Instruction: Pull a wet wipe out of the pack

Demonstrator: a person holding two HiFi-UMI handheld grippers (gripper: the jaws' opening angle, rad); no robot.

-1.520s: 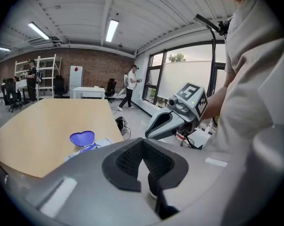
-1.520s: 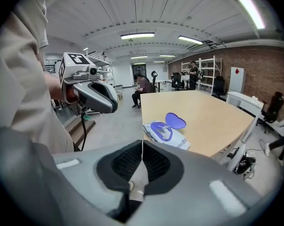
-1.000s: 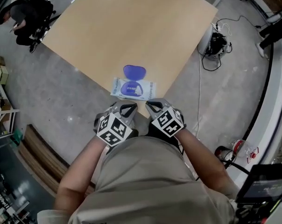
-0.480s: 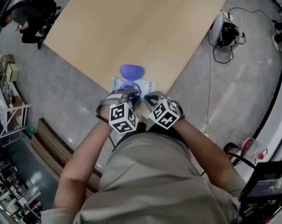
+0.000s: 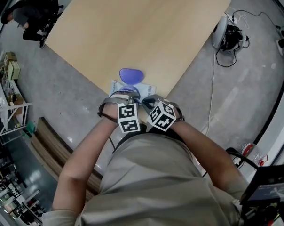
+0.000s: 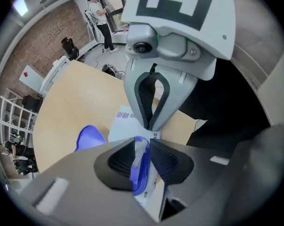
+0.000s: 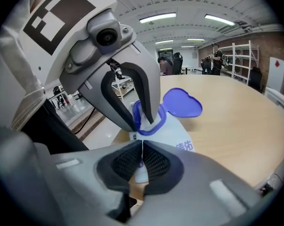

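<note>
Within left claw (image 6: 143, 144), perhaps wet wipe (image 6: 140, 150).

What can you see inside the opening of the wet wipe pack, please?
A white wipe tuft stands in the purple-rimmed opening, between the jaws of the left gripper, which have just been opening. The wrapper hides whatever lies deeper.

Your wet-wipe pack (image 5: 114, 86) is white with blue print, its lid (image 5: 131, 74) violet-blue; the table (image 5: 142, 27) is pale tan wood. Cubes on your left gripper (image 5: 129, 94) and right gripper (image 5: 145, 100) show black-and-white squares.
</note>
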